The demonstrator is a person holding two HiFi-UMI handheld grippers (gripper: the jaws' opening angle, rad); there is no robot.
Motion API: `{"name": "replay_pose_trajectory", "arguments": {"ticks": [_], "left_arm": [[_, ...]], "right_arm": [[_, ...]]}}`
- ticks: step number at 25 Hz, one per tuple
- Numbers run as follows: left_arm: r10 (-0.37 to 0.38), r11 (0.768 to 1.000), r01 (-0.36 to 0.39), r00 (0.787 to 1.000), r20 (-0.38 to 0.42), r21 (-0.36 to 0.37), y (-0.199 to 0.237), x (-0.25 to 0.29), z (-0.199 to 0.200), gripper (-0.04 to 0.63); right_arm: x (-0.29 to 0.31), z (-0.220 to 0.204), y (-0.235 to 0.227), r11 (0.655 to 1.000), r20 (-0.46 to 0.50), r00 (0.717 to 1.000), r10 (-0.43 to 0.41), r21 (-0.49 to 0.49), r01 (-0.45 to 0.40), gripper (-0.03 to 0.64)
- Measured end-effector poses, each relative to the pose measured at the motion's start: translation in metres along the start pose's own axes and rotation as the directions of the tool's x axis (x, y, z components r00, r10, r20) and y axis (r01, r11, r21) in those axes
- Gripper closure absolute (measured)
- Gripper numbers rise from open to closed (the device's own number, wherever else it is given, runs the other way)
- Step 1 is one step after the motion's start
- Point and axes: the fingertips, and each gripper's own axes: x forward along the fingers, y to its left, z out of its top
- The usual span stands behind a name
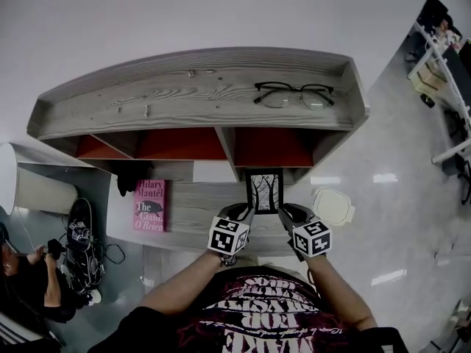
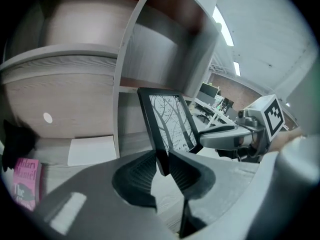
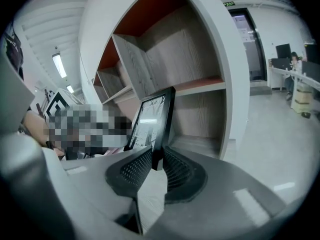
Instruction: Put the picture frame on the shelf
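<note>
Left gripper (image 1: 245, 212) and right gripper (image 1: 284, 212) are each clamping a lower edge of the picture frame (image 1: 264, 188), holding it upright between them. The wood-grain shelf (image 1: 184, 98) is standing just ahead. A pink book (image 1: 149, 204) is lying left of the left gripper, and glossy floor (image 1: 397, 197) is stretching right of the right gripper.

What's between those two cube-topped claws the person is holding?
A black picture frame with a tree drawing. In the head view it sits between the left gripper and the right gripper, each clamped on a lower corner.
</note>
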Motion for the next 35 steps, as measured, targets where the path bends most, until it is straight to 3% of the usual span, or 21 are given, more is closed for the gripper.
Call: {"name": "replay_pose_trajectory", "arguments": {"ticks": [5, 22, 35], "left_arm": [[-0.004, 0.999, 0.002, 1.000, 0.024, 0.046, 0.003, -0.002, 0.022, 0.515], [-0.049, 0.997, 0.039, 0.988, 0.147, 0.072, 0.019, 0.005, 0.114, 0.515], [-0.069, 0.997, 0.060, 0.978, 0.199, 0.053, 0.017, 0.020, 0.145, 0.512]], "right_arm": [[0.001, 0.017, -0.003, 1.000, 0.032, 0.999, -0.012, 0.004, 0.012, 0.526], [0.003, 0.094, -0.025, 0.998, 0.149, 0.987, -0.066, 0.019, 0.064, 0.525], [0.006, 0.126, -0.055, 0.994, 0.177, 0.979, -0.101, 0.059, 0.092, 0.529]]}}
